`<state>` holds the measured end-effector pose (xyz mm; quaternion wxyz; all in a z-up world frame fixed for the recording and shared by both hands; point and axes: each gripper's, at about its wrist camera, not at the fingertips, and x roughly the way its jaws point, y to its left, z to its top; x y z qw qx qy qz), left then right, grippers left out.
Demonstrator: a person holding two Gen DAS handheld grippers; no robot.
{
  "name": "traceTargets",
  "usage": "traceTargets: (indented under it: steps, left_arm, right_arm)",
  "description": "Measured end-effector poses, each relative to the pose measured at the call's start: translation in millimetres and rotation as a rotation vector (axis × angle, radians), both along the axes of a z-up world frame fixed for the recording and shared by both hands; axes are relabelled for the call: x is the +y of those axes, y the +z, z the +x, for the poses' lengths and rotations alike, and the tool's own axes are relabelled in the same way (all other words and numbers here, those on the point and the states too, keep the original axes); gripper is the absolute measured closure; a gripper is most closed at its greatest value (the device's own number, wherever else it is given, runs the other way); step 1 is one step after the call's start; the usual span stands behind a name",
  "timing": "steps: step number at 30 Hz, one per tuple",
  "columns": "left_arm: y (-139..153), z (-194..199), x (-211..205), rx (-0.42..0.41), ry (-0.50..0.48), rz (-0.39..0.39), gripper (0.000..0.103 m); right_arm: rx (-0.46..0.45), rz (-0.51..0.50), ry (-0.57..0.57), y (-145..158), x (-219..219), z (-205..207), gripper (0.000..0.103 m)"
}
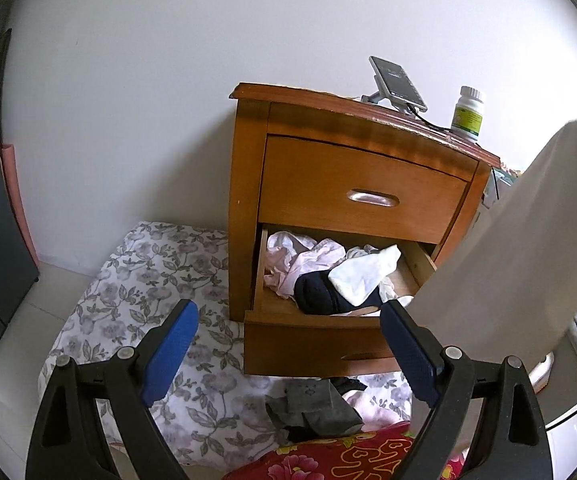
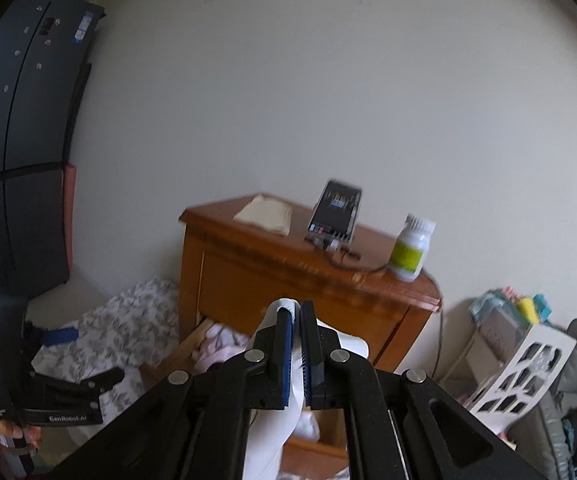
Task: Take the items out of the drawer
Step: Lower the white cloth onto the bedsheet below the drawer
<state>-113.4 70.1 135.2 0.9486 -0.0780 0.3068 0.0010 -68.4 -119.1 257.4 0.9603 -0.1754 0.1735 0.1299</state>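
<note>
I'm looking at a plain white wall with a wooden nightstand [image 1: 352,184] against it, a floral quilt [image 1: 148,288] lying on the floor to its left. On its top are standing a phone on a stand [image 1: 398,84] and a white pill bottle [image 1: 468,114]. The upper drawer is shut; the lower drawer [image 1: 328,320] is standing pulled out toward me, holding pale pink cloth, a dark garment [image 1: 320,292] and a white sock [image 1: 364,276].

I'm keeping the left tool [image 1: 288,344] wide open and empty, hovering near the drawer's front and pointing down at it. The dark garment is lying just ahead of it, slightly right of centre, its long axis running roughly left to right across the drawer. So the left hand seems the nearer one for the coming pick.

The right tool [image 2: 296,354] is clamping a white cloth [image 2: 276,428], which is hanging down below its pads, above the drawer's right side. A few pieces are already lying on the quilt near the drawer front.
</note>
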Motion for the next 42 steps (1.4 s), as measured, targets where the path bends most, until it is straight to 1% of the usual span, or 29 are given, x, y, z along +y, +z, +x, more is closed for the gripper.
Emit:
traceTargets:
  steps: [5, 8, 17, 23, 26, 36, 42]
  left_arm:
    - [-2.6, 0.9, 3.2, 0.009, 0.005, -0.002, 0.011]
    - [-4.8, 2.2, 4.7, 0.015, 0.007, -0.003, 0.011]
    - [-14.0, 7.8, 10.1, 0.044, 0.022, -0.005, 0.011]
    - [-18.7, 11.3, 9.8, 0.061, 0.019, -0.002, 0.01]
    - [-21.2, 13.1, 8.7, 0.069, 0.015, 0.0, 0.011]
    - [-29.4, 21.9, 2.5, 0.1, -0.001, 0.01, 0.01]
    - [-36.4, 27.7, -0.4, 0.123, -0.014, 0.016, 0.01]
  right_arm:
    - [0.079, -0.002, 0.02, -19.1, 9.3, 13.9, 0.099]
    - [0.115, -0.028, 0.034, -32.4, 19.6, 24.4, 0.099]
    - [0.3, -0.086, 0.052, -92.7, 34.7, 51.0, 0.099]
    - [0.427, -0.111, 0.036, -143.2, 32.6, 61.6, 0.098]
    - [0.474, -0.132, 0.017, -168.3, 30.4, 65.8, 0.098]
    - [0.595, -0.153, -0.015, -220.5, 20.1, 75.6, 0.098]
    - [0.688, -0.172, -0.038, -263.9, 15.9, 81.2, 0.098]
